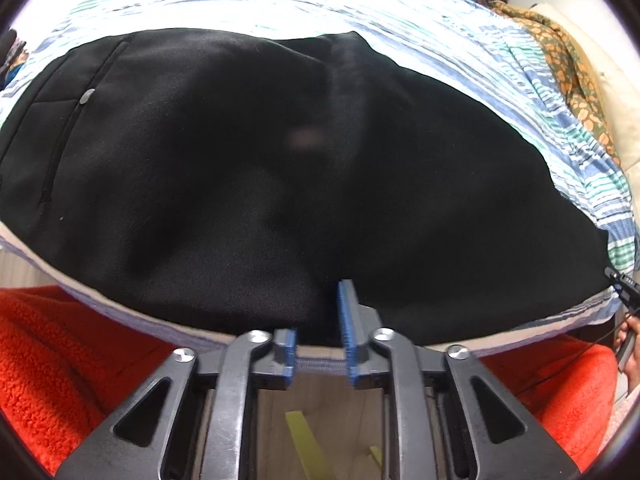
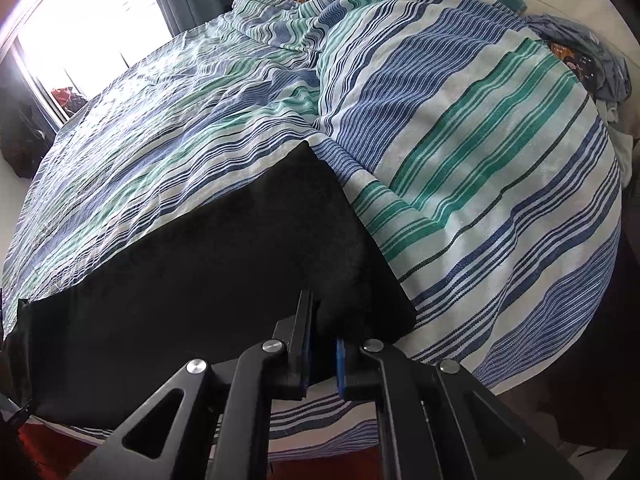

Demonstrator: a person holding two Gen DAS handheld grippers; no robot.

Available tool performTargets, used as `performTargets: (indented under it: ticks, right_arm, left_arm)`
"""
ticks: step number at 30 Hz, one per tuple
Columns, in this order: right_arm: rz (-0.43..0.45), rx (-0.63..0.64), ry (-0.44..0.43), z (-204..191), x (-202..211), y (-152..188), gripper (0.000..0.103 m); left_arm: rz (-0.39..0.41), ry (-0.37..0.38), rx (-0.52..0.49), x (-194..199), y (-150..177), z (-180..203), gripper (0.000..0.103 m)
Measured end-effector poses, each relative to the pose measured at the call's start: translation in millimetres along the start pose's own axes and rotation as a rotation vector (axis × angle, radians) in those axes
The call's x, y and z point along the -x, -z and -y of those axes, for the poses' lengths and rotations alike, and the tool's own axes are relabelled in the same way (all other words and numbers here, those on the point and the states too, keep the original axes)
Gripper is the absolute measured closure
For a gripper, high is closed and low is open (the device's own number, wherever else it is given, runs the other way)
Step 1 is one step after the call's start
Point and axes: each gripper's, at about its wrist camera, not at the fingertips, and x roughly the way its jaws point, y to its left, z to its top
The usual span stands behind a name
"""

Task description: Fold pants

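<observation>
The black pants [image 1: 248, 168] are lying spread flat along the near edge of a bed, on top of a striped bedspread [image 2: 472, 168] in blue, green and white. In the left wrist view they are filling most of the frame, with a zipped pocket [image 1: 86, 97] showing toward the left end and a long seam running down beside it. In the right wrist view the pants [image 2: 224, 256] are ending in a squared-off corner at the right, and their far edge is running away to the left across the stripes.

The left hand-held gripper [image 1: 318, 334] is hovering at the near hem of the pants with its blue-padded fingers standing apart; a dark fold of cloth is sitting in the gap, but the pads are not pressing on it. The right hand-held gripper [image 2: 320, 354] is likewise standing with its fingers parted over the near edge close to the right corner, black cloth lying between them without being pinched.

Beyond the pants, the bedspread is bunching into a large rounded mound at the right. An orange-patterned cloth [image 1: 560, 56] is lying at the far side of the bed, and a heap of grey-blue clothes [image 2: 592, 60] is sitting at the far right. Below the bed edge, an orange-red fleecy fabric [image 1: 52, 360] is showing on both sides of the left hand-held gripper. A bright window [image 2: 88, 16] is glowing beyond the bed at the left.
</observation>
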Motion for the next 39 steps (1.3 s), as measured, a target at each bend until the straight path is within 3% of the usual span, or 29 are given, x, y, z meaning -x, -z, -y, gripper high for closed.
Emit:
performTargets:
  ticks: [1, 2, 3, 5, 8, 9, 10, 12, 14, 17, 19, 21, 23, 28, 30, 34, 39]
  right_arm:
    - [0.003, -0.005, -0.012, 0.9, 3.4, 1.7, 0.062]
    - [0.012, -0.01, -0.035, 1.2, 8.5, 4.8, 0.045]
    - [0.023, -0.013, -0.046, 1.3, 15.2, 8.7, 0.042]
    - [0.038, -0.01, -0.009, 3.5, 29.3, 17.7, 0.039]
    - [0.131, -0.014, 0.084, 8.2, 59.2, 30.2, 0.038]
    - [0.168, -0.011, 0.1, 6.2, 69.1, 31.0, 0.038]
    - [0.198, -0.005, 0.091, 2.7, 77.4, 29.5, 0.038]
    - [0.215, 0.011, 0.023, -11.8, 85.4, 21.1, 0.038]
    - [0.179, 0.028, -0.066, -31.7, 79.3, 11.0, 0.038]
    - [0.077, 0.01, -0.188, -47.4, 50.4, 3.3, 0.038]
    - [-0.006, -0.041, -0.208, -39.6, 21.1, 3.2, 0.038]
    - [-0.092, -0.128, -0.151, -18.5, -7.6, 10.6, 0.041]
    - [-0.072, -0.198, -0.193, -0.9, -10.1, 18.3, 0.054]
    - [0.089, -0.337, -0.34, 21.4, 41.3, 30.8, 0.048]
    - [0.115, -0.428, -0.397, 38.2, 53.8, 36.4, 0.045]
    - [0.067, -0.557, -0.433, 64.0, 46.1, 43.9, 0.044]
    - [-0.01, -0.609, -0.47, 55.2, 18.1, 49.6, 0.044]
  left_arm:
    - [-0.022, -0.009, 0.002, 4.5, 0.3, 0.5, 0.054]
    - [-0.034, -0.014, 0.009, 13.1, 3.7, -1.5, 0.049]
    - [-0.041, -0.02, 0.016, 23.3, 8.0, -4.5, 0.043]
    - [-0.022, -0.009, 0.03, 50.4, 14.4, -12.9, 0.042]
    - [0.125, -0.027, 0.047, 91.1, 0.6, -25.4, 0.041]
    - [0.174, -0.039, 0.034, 98.0, -11.0, -26.0, 0.036]
    - [0.201, -0.045, 0.007, 98.9, -23.3, -24.7, 0.03]
    - [0.246, -0.079, -0.066, 86.1, -48.5, -18.3, 0.029]
    - [0.236, -0.152, -0.117, 55.8, -66.7, -19.2, 0.029]
    - [0.122, -0.31, -0.101, -3.9, -79.3, -41.0, 0.031]
    - [0.17, -0.314, -0.136, -13.2, -73.6, -44.3, 0.031]
    - [0.176, -0.354, -0.161, -11.7, -71.7, -34.9, 0.031]
    - [0.174, -0.357, -0.159, -8.5, -69.4, -32.1, 0.028]
    - [0.19, -0.345, -0.153, -7.7, -63.9, -35.0, 0.022]
    - [0.192, -0.344, -0.137, -10.0, -63.6, -32.5, 0.021]
    - [0.197, -0.35, -0.124, -7.7, -61.9, -33.6, 0.017]
    - [0.199, -0.348, -0.12, -6.3, -58.0, -38.7, 0.017]
